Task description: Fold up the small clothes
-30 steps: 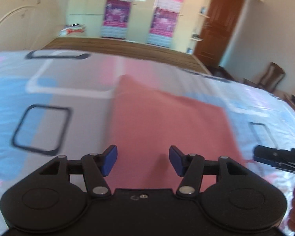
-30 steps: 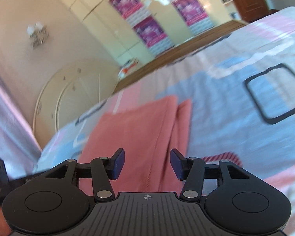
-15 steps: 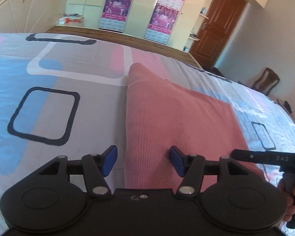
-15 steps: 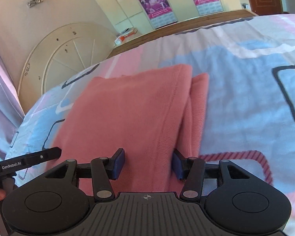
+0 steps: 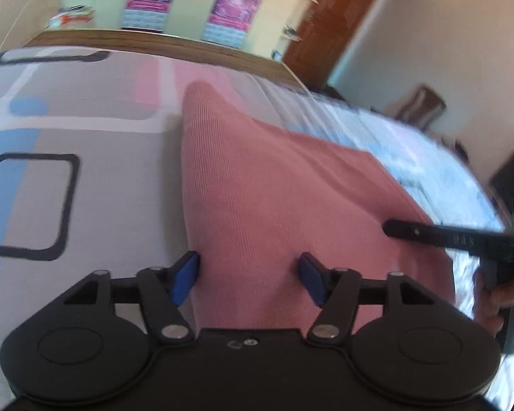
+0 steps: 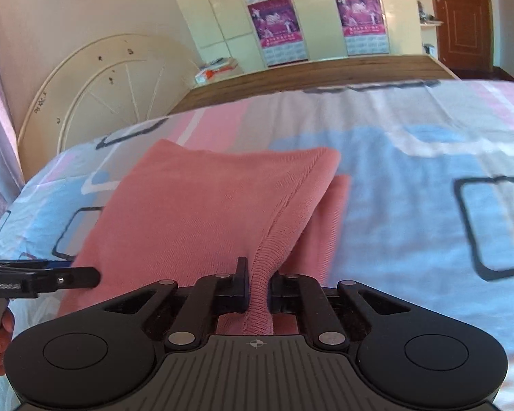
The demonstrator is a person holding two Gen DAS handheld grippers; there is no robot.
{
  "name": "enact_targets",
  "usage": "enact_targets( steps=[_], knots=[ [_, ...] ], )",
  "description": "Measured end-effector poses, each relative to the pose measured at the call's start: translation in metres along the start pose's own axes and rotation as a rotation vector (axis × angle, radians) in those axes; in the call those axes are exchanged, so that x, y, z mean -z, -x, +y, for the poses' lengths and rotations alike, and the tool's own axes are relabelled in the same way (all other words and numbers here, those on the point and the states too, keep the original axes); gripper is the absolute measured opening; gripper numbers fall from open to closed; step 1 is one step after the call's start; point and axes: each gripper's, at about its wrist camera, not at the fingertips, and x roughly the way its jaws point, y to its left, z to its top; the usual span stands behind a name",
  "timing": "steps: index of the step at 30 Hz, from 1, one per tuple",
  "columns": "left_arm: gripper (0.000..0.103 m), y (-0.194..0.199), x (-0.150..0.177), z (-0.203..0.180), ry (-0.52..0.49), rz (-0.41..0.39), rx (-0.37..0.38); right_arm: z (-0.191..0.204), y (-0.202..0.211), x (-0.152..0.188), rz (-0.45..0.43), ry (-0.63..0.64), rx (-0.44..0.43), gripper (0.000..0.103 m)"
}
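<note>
A bed (image 6: 411, 205) fills both views, covered by a sheet printed with grey, blue and pink blocks and dark outlined squares. A wooden footboard (image 6: 308, 75) runs along its far edge, with wardrobe doors and purple posters behind. A folded pink knit garment (image 5: 274, 205) lies on the sheet near the bed's near edge. The right gripper (image 6: 258, 286) has just closed; its fingers pinch the ribbed hem at the garment's near right corner, lifting that edge. The left gripper (image 5: 248, 279) has just been opening; its blue-padded fingers (image 5: 185, 277) stand spread, straddling the garment's near left corner without pressing it.
</note>
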Motion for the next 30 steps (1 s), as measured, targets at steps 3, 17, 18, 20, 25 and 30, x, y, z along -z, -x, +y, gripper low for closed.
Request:
enact_targets(
  steps=[3,17,18,20,25,30],
  knots=[
    [0.066,-0.004,0.002,-0.010,-0.048,0.008,-0.041,-0.014,-0.011,0.008,0.034,-0.060,-0.018,0.007],
    [0.052,-0.051,-0.064,0.008,-0.030,-0.066,-0.081,-0.014,-0.024,-0.038,-0.092,0.064,0.135,0.023],
    [0.054,-0.055,-0.063,0.010,-0.019,-0.054,-0.081,-0.017,-0.039,-0.040,-0.042,0.074,0.162,0.024],
    [0.054,-0.051,-0.065,0.016,0.003,-0.041,-0.057,-0.029,-0.057,-0.039,0.014,0.060,0.166,0.024],
    [0.041,-0.038,-0.090,0.029,0.018,-0.143,-0.073,-0.026,-0.039,-0.053,-0.056,0.101,0.167,0.023],
    [0.042,-0.093,-0.111,0.031,0.006,0.030,-0.122,-0.022,-0.065,-0.060,0.007,0.126,0.187,0.024]
  ],
)
